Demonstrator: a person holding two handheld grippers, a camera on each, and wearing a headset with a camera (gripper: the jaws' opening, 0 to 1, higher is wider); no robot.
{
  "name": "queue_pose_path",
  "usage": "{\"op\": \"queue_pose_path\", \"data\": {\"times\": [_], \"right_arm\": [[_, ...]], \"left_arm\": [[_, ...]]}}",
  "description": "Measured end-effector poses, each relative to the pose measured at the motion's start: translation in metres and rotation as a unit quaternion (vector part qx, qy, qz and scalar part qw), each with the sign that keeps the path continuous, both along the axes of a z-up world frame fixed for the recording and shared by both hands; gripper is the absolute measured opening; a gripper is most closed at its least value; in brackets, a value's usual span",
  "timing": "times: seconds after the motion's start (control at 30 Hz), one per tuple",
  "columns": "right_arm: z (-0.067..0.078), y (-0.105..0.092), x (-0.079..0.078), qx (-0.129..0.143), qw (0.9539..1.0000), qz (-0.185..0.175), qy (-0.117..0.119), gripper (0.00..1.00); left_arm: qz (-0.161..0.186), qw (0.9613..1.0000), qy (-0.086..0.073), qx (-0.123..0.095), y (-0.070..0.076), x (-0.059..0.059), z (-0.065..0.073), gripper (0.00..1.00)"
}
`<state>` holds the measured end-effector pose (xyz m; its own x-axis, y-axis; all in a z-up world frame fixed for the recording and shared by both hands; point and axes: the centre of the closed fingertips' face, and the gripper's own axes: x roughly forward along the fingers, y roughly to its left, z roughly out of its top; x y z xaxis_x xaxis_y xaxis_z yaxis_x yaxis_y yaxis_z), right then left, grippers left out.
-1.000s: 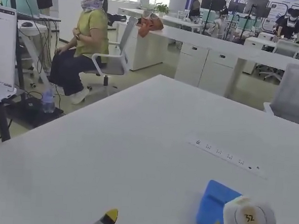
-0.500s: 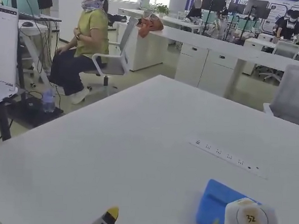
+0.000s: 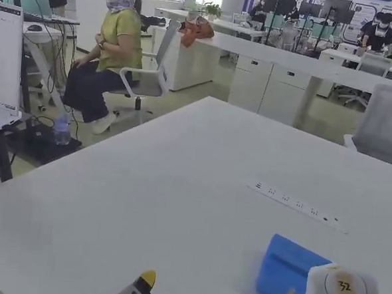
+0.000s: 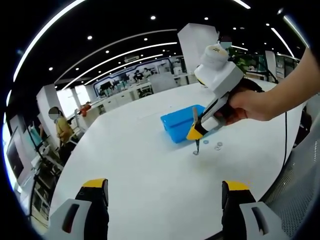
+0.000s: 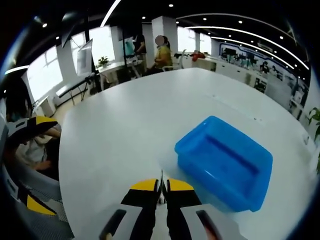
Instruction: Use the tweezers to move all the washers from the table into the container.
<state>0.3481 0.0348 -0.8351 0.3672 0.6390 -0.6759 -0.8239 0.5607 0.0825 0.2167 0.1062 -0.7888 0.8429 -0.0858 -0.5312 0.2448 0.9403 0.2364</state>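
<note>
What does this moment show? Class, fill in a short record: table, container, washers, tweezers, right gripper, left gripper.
table: white, broad
container: blue, open, no washer seen inside
washers: a few on the table beside the container
tweezers: tips down, near the washers
right gripper: shut on the tweezers
left gripper: open, holding nothing, away from the washers

The container [image 3: 288, 267] stands on the desk [image 3: 181, 179]. Behind the container, farther from the person, a socket strip [image 3: 297, 206] sits in the desk. The washers [image 4: 218, 146] lie on the desk just beside the container. The tweezers [image 4: 196, 134] touch the desk tip-down near them. The left hand-held gripper [image 4: 165, 186] is well to the left of the container.
</note>
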Motion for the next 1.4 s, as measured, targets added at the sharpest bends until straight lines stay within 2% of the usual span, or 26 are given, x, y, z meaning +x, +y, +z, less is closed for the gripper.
{"op": "queue_pose_path", "data": {"times": [0.23, 0.57, 0.67, 0.83, 0.87, 1.07, 1.13, 1.23, 1.4], "right_arm": [[-0.004, 0.001, 0.007, 0.004, 1.0000, -0.003, -0.004, 0.03], [-0.003, -0.001, 0.009, 0.023, 0.9994, -0.024, 0.012, 0.03], [-0.002, -0.001, 0.009, 0.041, 0.9978, -0.041, 0.030, 0.03], [-0.003, -0.003, 0.007, 0.046, 0.9971, -0.050, 0.033, 0.03], [-0.002, -0.003, 0.006, 0.039, 0.9981, -0.041, 0.023, 0.03], [-0.003, 0.000, -0.001, 0.016, 0.9997, -0.017, -0.002, 0.03], [-0.004, 0.000, -0.003, 0.001, 0.9997, 0.003, -0.023, 0.03], [-0.004, 0.003, -0.010, -0.022, 0.9988, 0.026, -0.036, 0.02], [-0.004, 0.003, -0.006, -0.027, 0.9992, 0.019, -0.022, 0.02]], "left_arm": [[0.000, 1.0000, 0.002, 0.002, 0.000, 0.000, -0.001, 0.97], [0.002, 1.0000, 0.007, 0.005, 0.001, 0.000, -0.002, 0.96], [0.002, 1.0000, 0.007, 0.006, 0.002, 0.000, -0.002, 0.96], [0.002, 0.9999, 0.008, 0.008, 0.002, 0.000, -0.003, 0.96], [0.003, 0.9999, 0.008, 0.008, 0.002, 0.000, -0.003, 0.96], [0.003, 0.9999, 0.009, 0.008, 0.002, 0.000, -0.004, 0.96], [0.003, 0.9999, 0.010, 0.008, 0.002, 0.000, -0.004, 0.96], [0.001, 0.9999, 0.010, 0.009, 0.001, -0.001, -0.004, 0.96], [0.000, 1.0000, 0.008, 0.006, 0.001, 0.000, -0.003, 0.97]]}}
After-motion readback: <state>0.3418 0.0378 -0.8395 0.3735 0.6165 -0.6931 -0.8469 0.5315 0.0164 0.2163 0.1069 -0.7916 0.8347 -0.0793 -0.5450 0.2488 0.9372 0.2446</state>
